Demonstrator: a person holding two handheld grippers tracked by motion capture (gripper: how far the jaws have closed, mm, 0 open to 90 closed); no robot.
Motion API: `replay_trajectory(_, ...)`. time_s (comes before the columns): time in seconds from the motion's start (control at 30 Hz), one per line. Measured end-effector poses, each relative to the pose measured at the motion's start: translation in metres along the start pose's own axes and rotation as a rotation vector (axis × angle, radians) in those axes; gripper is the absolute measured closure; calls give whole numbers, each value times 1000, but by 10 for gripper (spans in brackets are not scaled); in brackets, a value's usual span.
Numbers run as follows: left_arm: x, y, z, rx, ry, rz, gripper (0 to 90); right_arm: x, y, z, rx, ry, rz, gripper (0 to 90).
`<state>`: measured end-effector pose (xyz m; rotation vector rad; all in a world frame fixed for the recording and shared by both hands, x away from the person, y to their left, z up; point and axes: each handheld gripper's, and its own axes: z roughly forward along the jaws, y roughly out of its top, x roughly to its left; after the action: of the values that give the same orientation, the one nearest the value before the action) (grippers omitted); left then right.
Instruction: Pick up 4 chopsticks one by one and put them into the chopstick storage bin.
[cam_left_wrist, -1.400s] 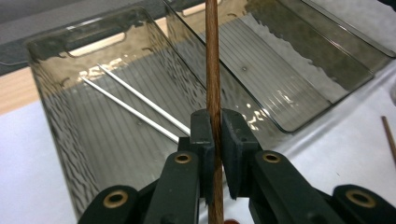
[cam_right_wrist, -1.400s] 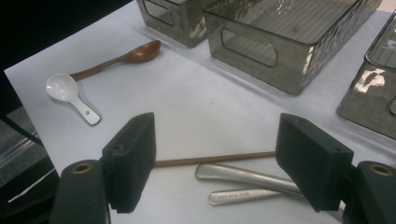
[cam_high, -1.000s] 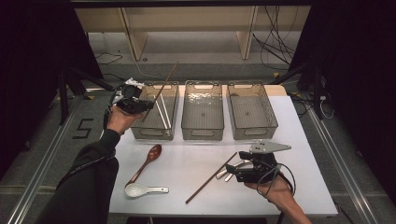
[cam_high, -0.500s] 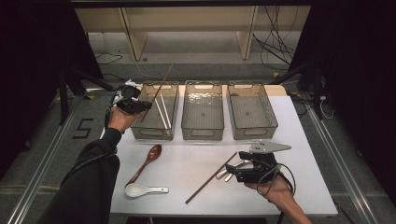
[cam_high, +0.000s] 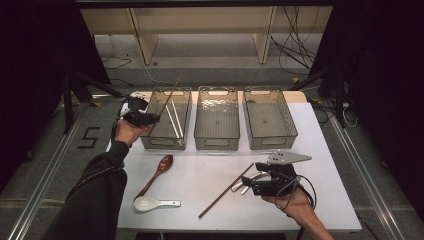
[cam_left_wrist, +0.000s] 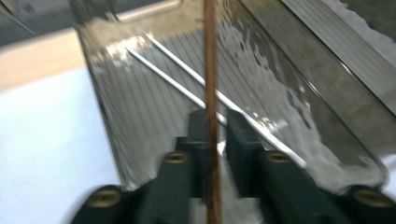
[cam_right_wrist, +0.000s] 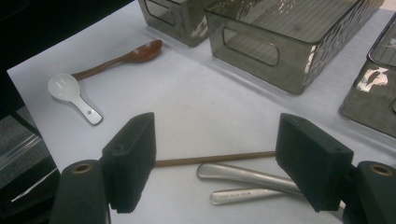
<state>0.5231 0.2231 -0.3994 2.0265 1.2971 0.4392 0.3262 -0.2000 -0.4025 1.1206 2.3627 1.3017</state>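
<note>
Plainly 1 thin brown chopstick (cam_left_wrist: 210, 93), straight, upright

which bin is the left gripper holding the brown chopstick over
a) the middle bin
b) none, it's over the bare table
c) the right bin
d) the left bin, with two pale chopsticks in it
d: the left gripper stands at the left bin, the brown chopstick between its jaws, two pale chopsticks on the bin floor below.

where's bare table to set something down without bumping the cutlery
Free: the strip between the bins and the wooden spoon, and the table's right edge beyond the right tongs. Crowded: around the brown chopstick and metal handles.
</note>
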Motion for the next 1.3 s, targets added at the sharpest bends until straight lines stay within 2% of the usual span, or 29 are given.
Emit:
replay_trajectory(0.1,-6,0,-8,-13,-34,-12,634,0,0,0,4,0,2,298)
replay_trajectory(0.17,-12,-1,-14,-6,-53,-19,553,-1,0,0,1,-1,5,299)
replay_trajectory(0.23,-19,-3,-20,-12,-68,-20,494,-1,0,0,0,-1,7,298)
replay_trajectory(0.37,-37,-12,-32,-40,-126,-38,375,-1,0,0,-1,-3,9,298)
replay_trajectory(0.43,-47,-18,-37,-48,-151,-34,322,-1,0,0,-1,-6,7,298)
replay_trajectory(0.53,-62,-25,-40,-17,-155,6,265,-1,0,-1,-3,-8,7,298)
replay_trajectory(0.67,-79,-38,-46,-10,-197,19,226,0,1,-2,-11,-10,0,298)
replay_trajectory(0.83,-97,-52,-51,11,-209,59,193,0,1,-4,-16,-14,-1,298)
replay_trajectory(0.9,-103,-56,-51,10,-215,63,185,0,2,-4,-18,-15,-3,298)
replay_trajectory(1.2,-136,-77,-41,63,-248,128,166,0,1,-4,-15,-14,-5,298)
replay_trajectory(1.3,-142,-84,-39,85,-246,144,160,0,2,-4,-18,-18,-1,298)
